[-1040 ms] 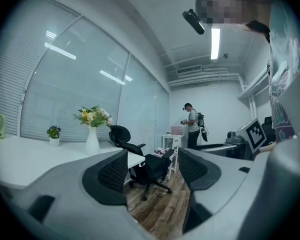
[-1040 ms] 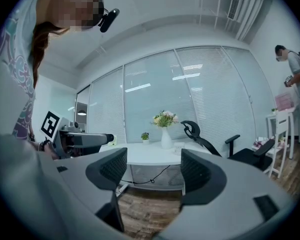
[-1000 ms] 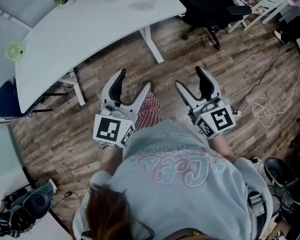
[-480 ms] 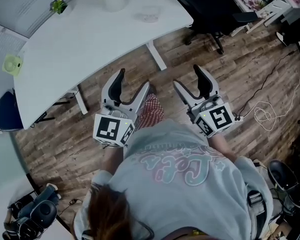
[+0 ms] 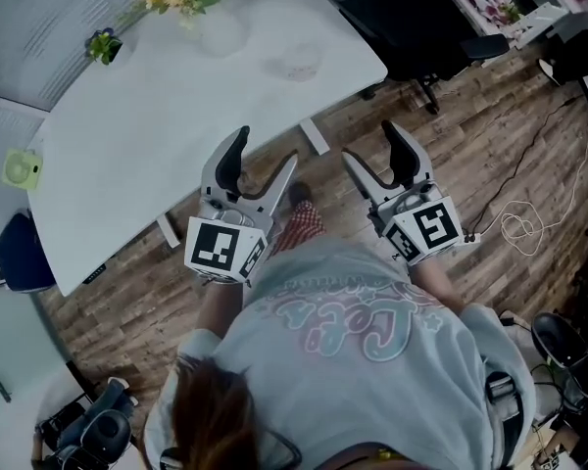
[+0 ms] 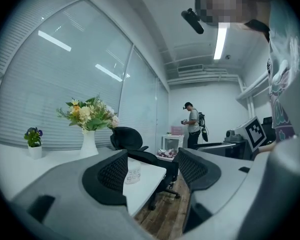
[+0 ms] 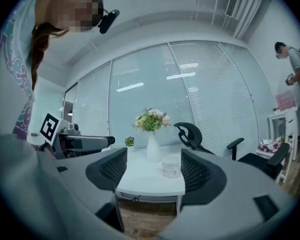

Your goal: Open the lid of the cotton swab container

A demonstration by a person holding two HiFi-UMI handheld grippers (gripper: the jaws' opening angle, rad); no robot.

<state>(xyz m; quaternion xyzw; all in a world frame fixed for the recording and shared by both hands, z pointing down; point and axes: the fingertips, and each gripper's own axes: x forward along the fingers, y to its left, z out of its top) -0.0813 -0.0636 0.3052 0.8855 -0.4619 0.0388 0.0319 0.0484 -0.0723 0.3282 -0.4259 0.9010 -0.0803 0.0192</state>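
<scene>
Swab container (image 7: 170, 166) just beside vase (image 7: 153, 148), probably light, slick plastic: pin body, lift lid rim; left gripper (image 5: 265, 155) and right gripper (image 5: 372, 147) gape, empty.

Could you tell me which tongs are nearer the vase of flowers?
Left. The left tongs hover at the table edge before the vase; the right tongs are farther to its right.

Pale grey sweatshirt (image 5: 304, 360), pastel lettering (image 5: 358, 323), red checked trousers (image 5: 296, 229)
</scene>
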